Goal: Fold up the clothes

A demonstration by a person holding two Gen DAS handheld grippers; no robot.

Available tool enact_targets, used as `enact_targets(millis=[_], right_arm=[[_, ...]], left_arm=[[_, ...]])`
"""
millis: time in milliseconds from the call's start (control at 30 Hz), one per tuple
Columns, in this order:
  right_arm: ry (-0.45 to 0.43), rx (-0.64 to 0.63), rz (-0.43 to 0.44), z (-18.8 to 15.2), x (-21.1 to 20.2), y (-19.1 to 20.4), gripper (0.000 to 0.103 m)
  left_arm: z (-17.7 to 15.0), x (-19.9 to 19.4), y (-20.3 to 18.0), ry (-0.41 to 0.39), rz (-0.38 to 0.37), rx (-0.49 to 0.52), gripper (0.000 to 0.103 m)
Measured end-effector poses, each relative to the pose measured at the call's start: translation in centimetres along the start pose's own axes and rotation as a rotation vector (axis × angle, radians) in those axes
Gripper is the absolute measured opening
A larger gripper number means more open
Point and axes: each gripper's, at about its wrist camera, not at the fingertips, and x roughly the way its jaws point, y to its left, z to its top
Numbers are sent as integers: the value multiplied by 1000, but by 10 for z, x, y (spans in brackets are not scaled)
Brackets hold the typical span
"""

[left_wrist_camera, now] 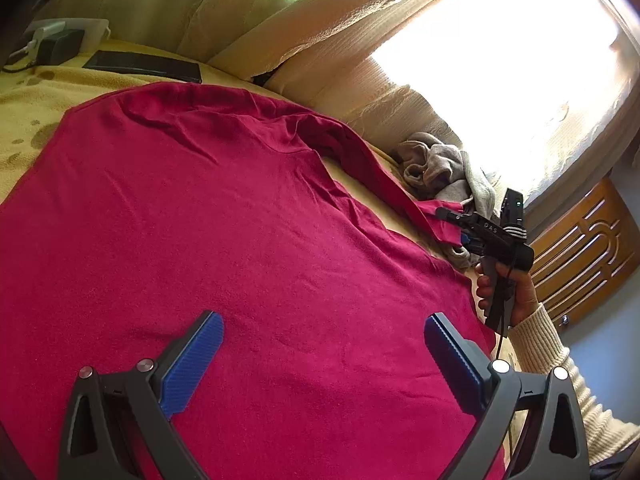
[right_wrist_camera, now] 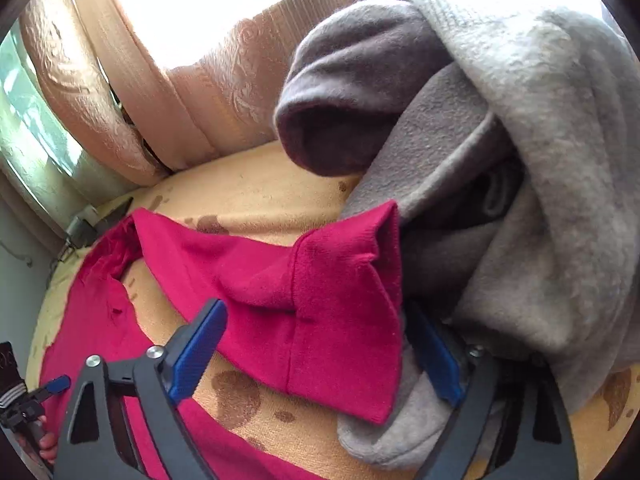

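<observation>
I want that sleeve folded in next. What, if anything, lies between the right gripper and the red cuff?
Nothing visible: the red cuff lies between the right gripper's open jaws, partly resting on the grey garment pile.

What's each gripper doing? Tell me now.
Left gripper: open, above the red shirt, holding nothing.
Right gripper: open around the shirt's sleeve cuff, not clamped.

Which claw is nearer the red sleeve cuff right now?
Right. The right claw straddles the cuff, jaws open around it. The left claw hovers over the shirt body, well away.
</observation>
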Motion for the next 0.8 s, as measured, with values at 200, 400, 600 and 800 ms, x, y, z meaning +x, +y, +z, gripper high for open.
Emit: enact_targets(millis=[200,400,600,800], right_arm=[[-5,-19,16,17,-6,-1,46],[27,-81,-46,18,-4,4,7],[-189,-269,-74,41,-71,63,5],[-366,-443,-173,94,-117,133,5]], left_arm=[[50,-23,-30,-105,67,42,102],[110,-12,-32,-172,132,20,102],[140,36,2,-97,49,-155,102],[148,75,36,-45,-145,-394,102]])
